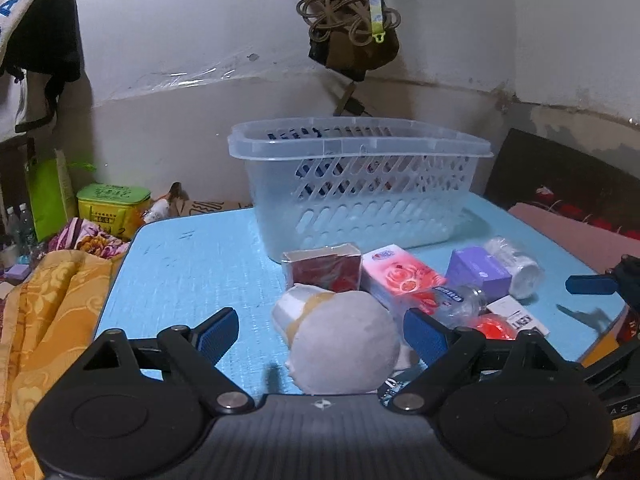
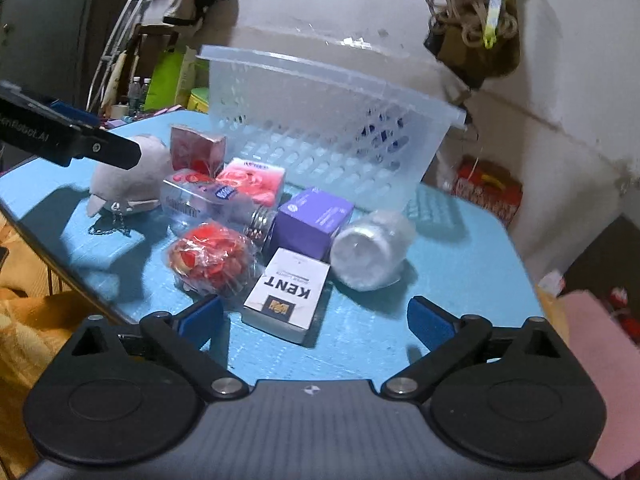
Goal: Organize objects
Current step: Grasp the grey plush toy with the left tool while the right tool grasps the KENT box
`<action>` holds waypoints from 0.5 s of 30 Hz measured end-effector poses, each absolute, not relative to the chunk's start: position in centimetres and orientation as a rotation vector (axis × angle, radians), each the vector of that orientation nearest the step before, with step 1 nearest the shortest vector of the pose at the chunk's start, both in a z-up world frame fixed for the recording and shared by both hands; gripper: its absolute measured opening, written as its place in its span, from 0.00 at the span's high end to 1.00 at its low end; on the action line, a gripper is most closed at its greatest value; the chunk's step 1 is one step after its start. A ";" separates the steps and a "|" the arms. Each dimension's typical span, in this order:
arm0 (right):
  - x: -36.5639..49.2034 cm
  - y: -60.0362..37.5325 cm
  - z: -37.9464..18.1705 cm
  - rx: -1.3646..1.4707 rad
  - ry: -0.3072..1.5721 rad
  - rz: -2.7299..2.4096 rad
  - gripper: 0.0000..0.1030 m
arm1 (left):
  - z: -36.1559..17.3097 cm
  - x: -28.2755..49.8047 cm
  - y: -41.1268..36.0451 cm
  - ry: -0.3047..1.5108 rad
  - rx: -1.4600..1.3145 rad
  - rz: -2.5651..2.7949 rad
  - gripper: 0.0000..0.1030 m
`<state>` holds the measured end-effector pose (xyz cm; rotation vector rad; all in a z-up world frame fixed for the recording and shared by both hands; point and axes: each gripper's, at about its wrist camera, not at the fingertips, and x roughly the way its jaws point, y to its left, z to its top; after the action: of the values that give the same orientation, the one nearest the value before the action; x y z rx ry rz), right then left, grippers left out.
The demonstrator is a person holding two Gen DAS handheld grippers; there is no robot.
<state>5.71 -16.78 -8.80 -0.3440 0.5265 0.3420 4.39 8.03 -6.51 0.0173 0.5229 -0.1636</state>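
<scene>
Left gripper (image 1: 320, 330) is hovering w/ jaws wide apart, holding nothing, straddling the soft grey round plush toy (image 1: 344, 346) at the near edge of the light-blue surface (image 1: 192, 264). Right gripper (image 2: 314, 320) is also gaping, empty, near the white KENT carton (image 2: 286, 294). Clear slotted plastic basket (image 1: 360, 184) is sitting at the far side. Risks: plush squashing and slipping out; its chain (image 2: 110, 226) snagging; neighbouring clear bottle (image 2: 208, 204) rolling off.

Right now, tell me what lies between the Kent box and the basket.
The purple box stands between Kent box and basket, seen from the right wrist.
</scene>
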 end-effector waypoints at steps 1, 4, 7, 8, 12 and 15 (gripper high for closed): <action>5.9 -16.9 -8.8 -0.323 0.530 0.338 0.03 | -6.6 4.6 8.1 0.530 0.005 -0.158 0.10; 6.1 -17.2 -8.8 -0.296 0.535 0.335 0.10 | -6.8 5.0 8.1 0.542 -0.016 -0.154 0.10; 6.1 -17.6 -8.8 -0.284 0.527 0.321 0.20 | -7.1 5.0 7.8 0.549 0.009 -0.153 0.10; 6.1 -17.8 -8.7 -0.277 0.529 0.324 0.26 | -7.2 5.0 7.8 0.550 0.019 -0.150 0.10; 6.1 -17.7 -8.7 -0.269 0.529 0.314 0.35 | -7.6 4.9 7.9 0.553 0.017 -0.148 0.09; 6.0 -16.8 -8.8 -0.299 0.507 0.315 0.36 | -7.7 5.1 7.6 0.560 0.018 -0.150 0.09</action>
<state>6.00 -16.81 -8.79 -0.2991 0.5075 0.3148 5.07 7.57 -7.70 0.0183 0.5596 -0.1500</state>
